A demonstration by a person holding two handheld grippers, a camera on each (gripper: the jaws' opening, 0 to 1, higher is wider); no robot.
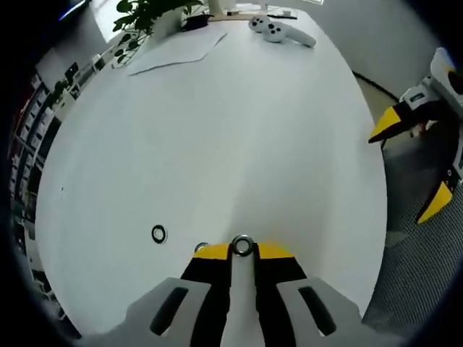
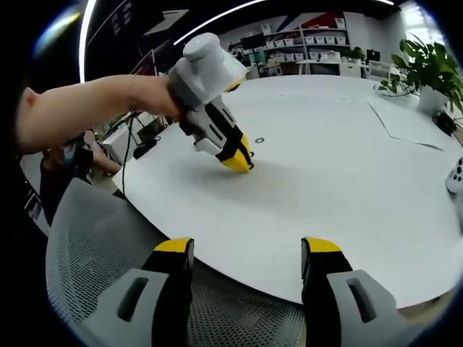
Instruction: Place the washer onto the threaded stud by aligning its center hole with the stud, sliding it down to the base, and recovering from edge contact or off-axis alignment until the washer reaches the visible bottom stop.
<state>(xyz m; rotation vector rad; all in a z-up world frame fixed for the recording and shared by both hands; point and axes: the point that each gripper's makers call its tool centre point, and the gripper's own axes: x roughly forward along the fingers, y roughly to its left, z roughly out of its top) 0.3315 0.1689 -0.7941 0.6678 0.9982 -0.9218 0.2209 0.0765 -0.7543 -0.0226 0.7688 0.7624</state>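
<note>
White oval worktop (image 1: 217, 130), plant (image 1: 148, 14) and paper sheet (image 1: 177, 50) at far end, shelving (image 2: 311, 47) behind. Left tool (image 1: 242, 251) pinched closed on washer (image 1: 241, 246); second washer (image 1: 159, 233) lies nearby. Right tool (image 2: 247, 249) spread wide, holding nothing, over mesh chair (image 2: 94, 246).

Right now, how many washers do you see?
3: one washer pinched in the left claw, a second washer lying on the table, a third washer half-hidden beside the claw.
</note>
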